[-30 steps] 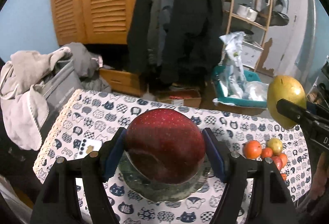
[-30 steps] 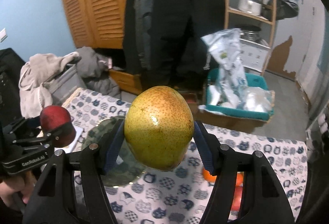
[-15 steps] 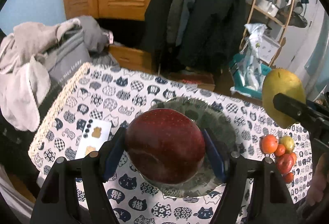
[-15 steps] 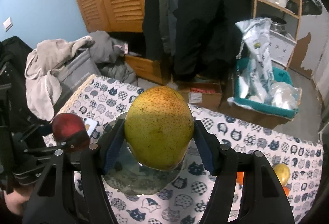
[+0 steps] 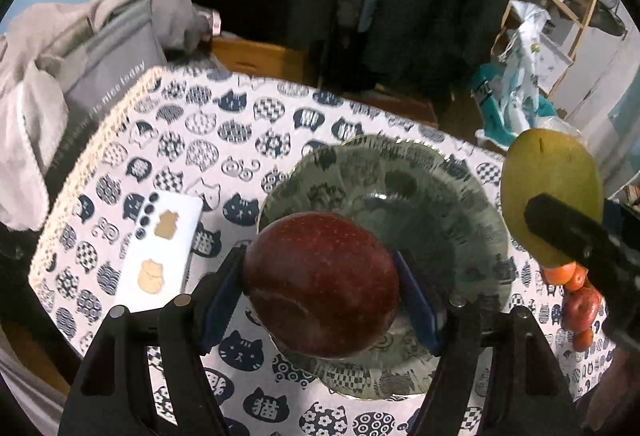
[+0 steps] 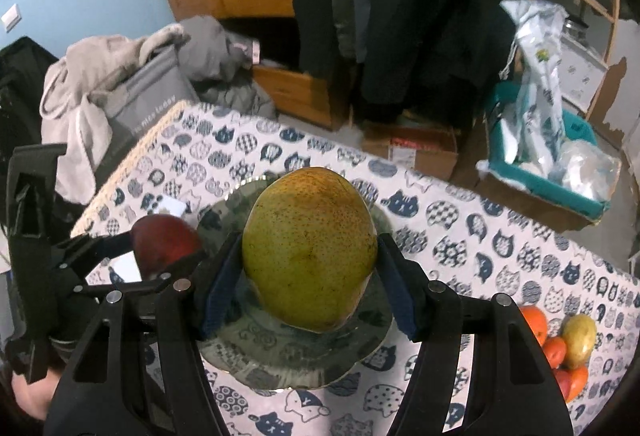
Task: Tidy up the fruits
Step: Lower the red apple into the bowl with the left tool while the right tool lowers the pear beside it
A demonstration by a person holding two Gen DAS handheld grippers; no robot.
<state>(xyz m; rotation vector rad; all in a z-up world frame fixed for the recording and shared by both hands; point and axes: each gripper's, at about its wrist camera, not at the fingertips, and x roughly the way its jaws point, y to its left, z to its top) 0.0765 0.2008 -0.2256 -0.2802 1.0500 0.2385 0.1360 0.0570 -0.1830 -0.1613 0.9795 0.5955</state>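
The left gripper [image 5: 320,276] is closed on a big dark red apple [image 5: 320,282], its blue pads pressing the two sides of the fruit. The right gripper [image 6: 310,272] is closed in the same way on a large yellow-green pear with small brown dots [image 6: 310,248]. Both fruits hang in the air above a round grey-green glass plate with wavy rim [image 5: 452,204], which lies on the white tablecloth with dark blue cat faces [image 5: 248,132]. The apple is over the near left part of the plate and the pear over its middle, in my judgement.

A small heap of other fruits, orange, red and yellow [image 6: 568,344], waits on the cloth at the right, well apart from the plate. A white card with two tan figures [image 5: 160,248] lies just left of the plate.

I think both fruits are rather heavy and firm, with smooth skin that can slip. The widest part is the good place to hold them, as now. The plate seems to be fragile, so the fruits should go down softly, not dropped.
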